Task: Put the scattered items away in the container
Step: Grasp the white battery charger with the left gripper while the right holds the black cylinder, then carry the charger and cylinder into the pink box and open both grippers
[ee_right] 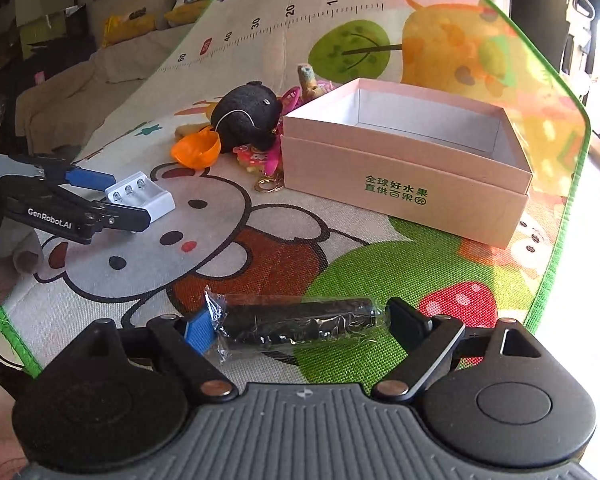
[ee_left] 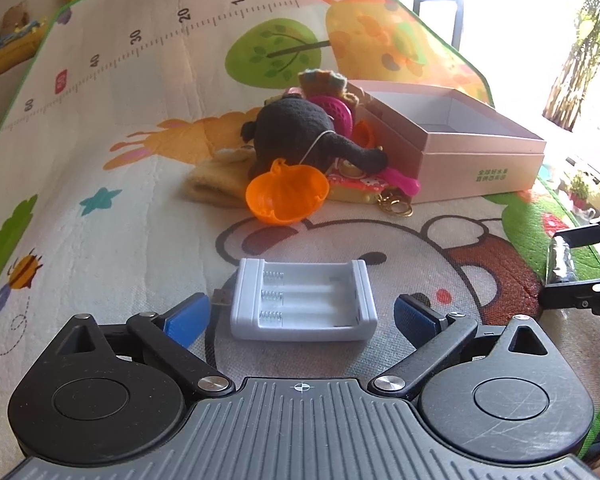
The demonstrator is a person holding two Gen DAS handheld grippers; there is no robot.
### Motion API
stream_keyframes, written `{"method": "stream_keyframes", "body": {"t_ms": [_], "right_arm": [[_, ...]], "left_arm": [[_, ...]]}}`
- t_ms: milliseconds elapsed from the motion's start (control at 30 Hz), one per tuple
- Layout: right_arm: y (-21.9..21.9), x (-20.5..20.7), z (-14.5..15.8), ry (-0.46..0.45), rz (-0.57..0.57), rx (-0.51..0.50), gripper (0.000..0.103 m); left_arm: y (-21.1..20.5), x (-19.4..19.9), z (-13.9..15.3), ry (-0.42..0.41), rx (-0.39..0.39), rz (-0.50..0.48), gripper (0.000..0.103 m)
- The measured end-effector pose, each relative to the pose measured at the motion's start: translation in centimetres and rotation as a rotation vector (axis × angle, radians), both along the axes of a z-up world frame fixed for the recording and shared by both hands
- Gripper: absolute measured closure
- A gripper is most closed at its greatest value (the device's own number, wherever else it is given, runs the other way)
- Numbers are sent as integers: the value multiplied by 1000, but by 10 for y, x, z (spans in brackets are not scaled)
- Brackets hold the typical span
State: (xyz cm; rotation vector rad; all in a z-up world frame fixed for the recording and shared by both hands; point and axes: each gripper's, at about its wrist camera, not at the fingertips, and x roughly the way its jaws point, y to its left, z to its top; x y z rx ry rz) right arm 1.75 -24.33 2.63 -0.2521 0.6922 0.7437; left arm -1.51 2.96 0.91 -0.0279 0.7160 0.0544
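Playmat scene with two grippers over scattered items beside one pink box.

Cartoon-printed mat (ee_right: 236, 248) with a ruler strip covers the surface; bright window light washes out one side and soft toys sit beyond the far edge. One open pink box (ee_right: 404, 168) stands empty on the mat, a pile beside it: one black plush (ee_left: 300, 132), one orange plastic shell (ee_left: 286, 196), pink trinkets, a gold keyring. Left gripper (ee_left: 302, 314) stands wide open around one white battery holder (ee_left: 304, 300), pads not touching. Right gripper (ee_right: 300, 326) spans one black plastic-wrapped tube (ee_right: 300, 324), pads at its ends.
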Motion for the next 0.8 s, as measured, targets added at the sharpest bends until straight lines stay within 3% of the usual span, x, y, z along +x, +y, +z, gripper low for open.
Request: {"method": "stream_keyframes", "body": {"t_ms": [167, 433, 600, 800], "right_arm": [[-3, -9, -1, 7, -26, 7, 16], [-11, -18, 3, -13, -74, -4, 16], [-14, -23, 10, -48, -93, -18, 16], [-24, -21, 13, -8, -98, -8, 16]], "left_arm": [[0, 11, -6, 13, 23, 4, 2], [-8, 8, -3, 19, 39, -75, 9], [-41, -5, 1, 21, 63, -183, 9], [-80, -19, 12, -2, 29, -333, 9]]}}
